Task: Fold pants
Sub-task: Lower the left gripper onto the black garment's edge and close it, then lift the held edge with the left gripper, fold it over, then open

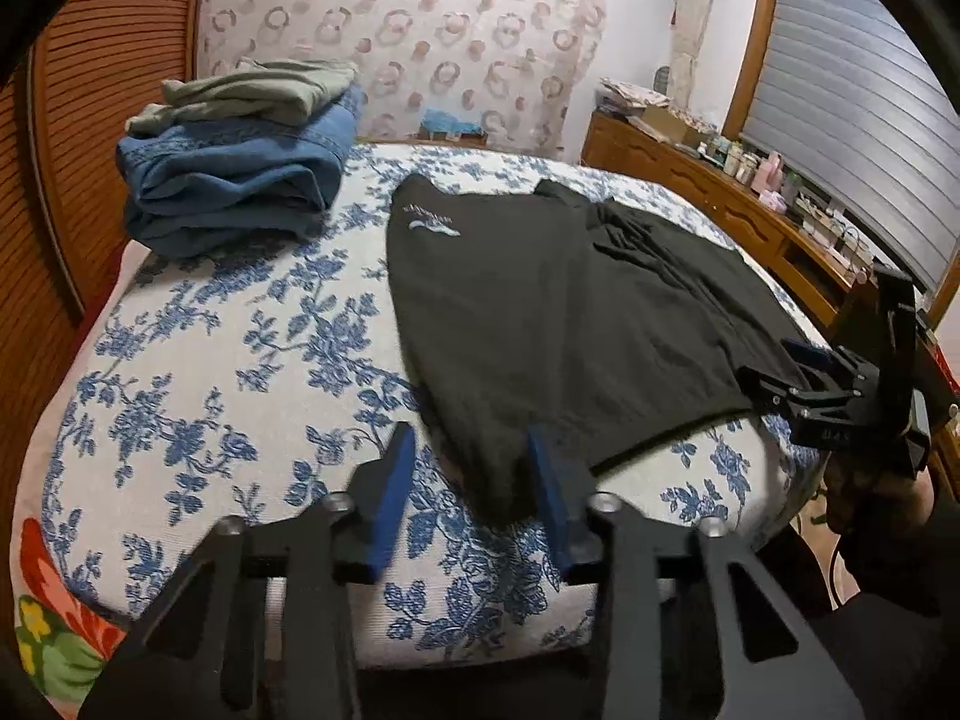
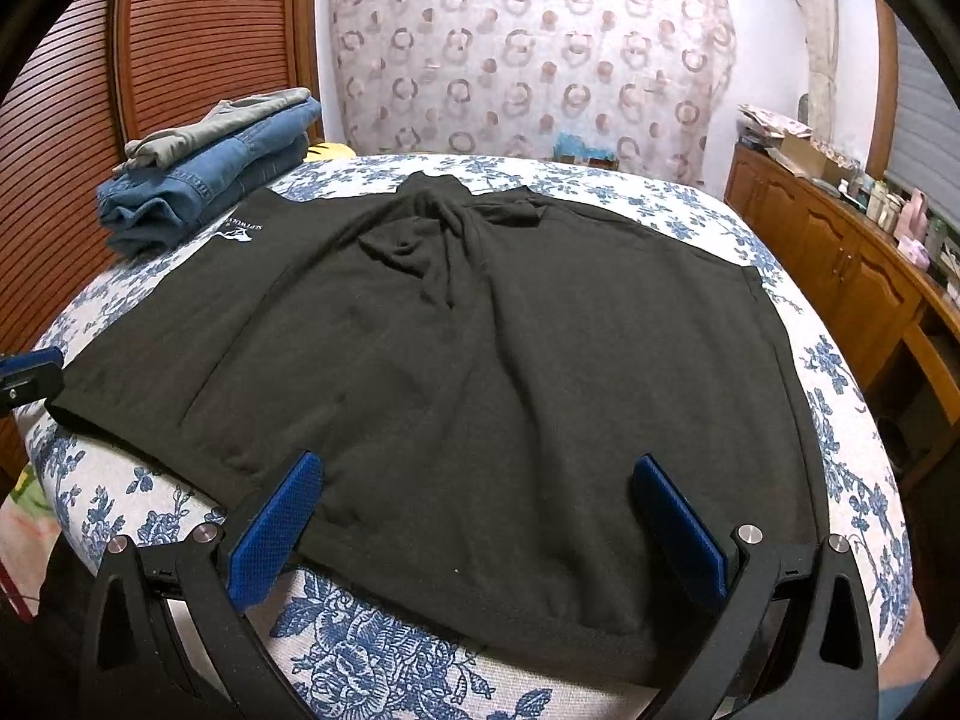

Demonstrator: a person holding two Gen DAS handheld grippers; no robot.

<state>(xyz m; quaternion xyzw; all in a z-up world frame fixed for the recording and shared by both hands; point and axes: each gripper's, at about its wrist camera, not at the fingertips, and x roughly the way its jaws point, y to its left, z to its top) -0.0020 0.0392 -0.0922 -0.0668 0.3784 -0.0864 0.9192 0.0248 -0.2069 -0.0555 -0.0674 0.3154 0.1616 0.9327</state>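
Black pants [image 1: 540,312] with a small white logo lie spread flat on the blue-flowered bedspread [image 1: 240,360]; they also fill the middle of the right wrist view [image 2: 480,360]. My left gripper [image 1: 471,444] is open, its jaws on either side of the near left corner of the pants. My right gripper [image 2: 477,471] is open wide over the near hem. It also shows at the pants' right edge in the left wrist view [image 1: 774,372]. A tip of the left gripper shows at the left of the right wrist view [image 2: 30,375].
A stack of folded clothes, blue jeans [image 1: 240,180] under a grey-green garment [image 1: 264,90], sits at the bed's far left corner. A wooden slatted wardrobe [image 2: 198,30] stands at the left. A wooden dresser [image 2: 840,258] with bottles stands at the right.
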